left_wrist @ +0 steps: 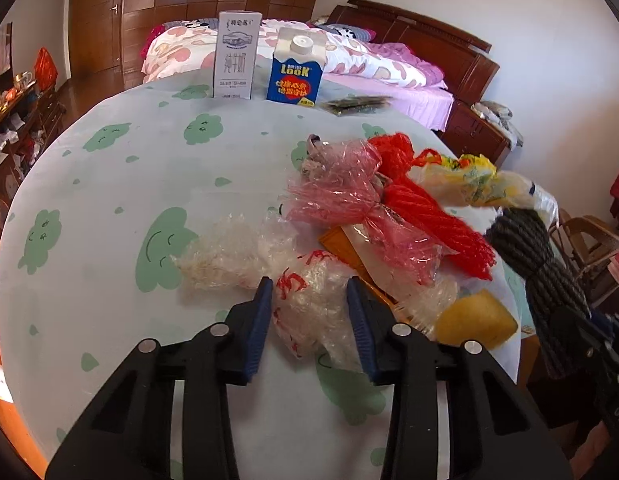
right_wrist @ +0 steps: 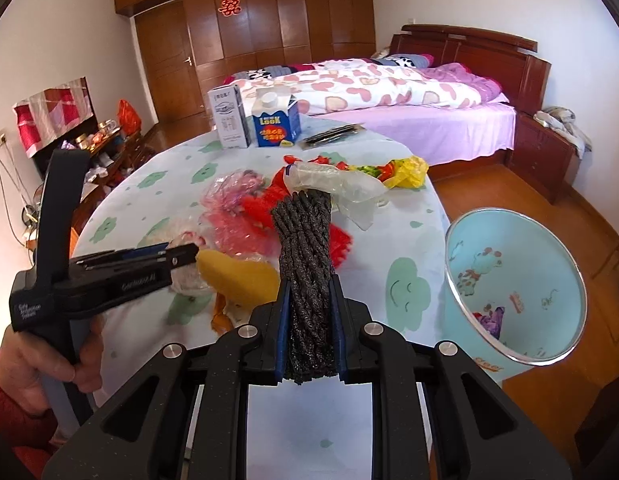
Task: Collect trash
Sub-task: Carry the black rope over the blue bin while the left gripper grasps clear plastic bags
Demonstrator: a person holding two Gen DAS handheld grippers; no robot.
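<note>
My left gripper [left_wrist: 310, 294] is closed on a clear plastic bag with red print [left_wrist: 309, 280], which lies at the near edge of the trash heap; both blue pads touch its sides. My right gripper [right_wrist: 310, 283] is shut on a dark grey rope bundle [right_wrist: 305, 240] that sticks forward above the table. In the left wrist view that rope bundle [left_wrist: 529, 248] shows at the right. The heap also holds pink plastic wrap [left_wrist: 341, 192], a red rope bundle [left_wrist: 429, 220], a yellow bag [left_wrist: 473, 180], crumpled clear plastic [left_wrist: 229, 252] and a yellow lump [left_wrist: 477, 316].
The round table [left_wrist: 129, 168] has a white cloth with green clouds. At its far side stand a white milk carton [left_wrist: 236, 56] and a blue carton [left_wrist: 295, 72], with a dark packet [left_wrist: 357, 104] beside them. A light blue bucket [right_wrist: 517, 280] sits tilted off the table's right edge. A bed lies behind.
</note>
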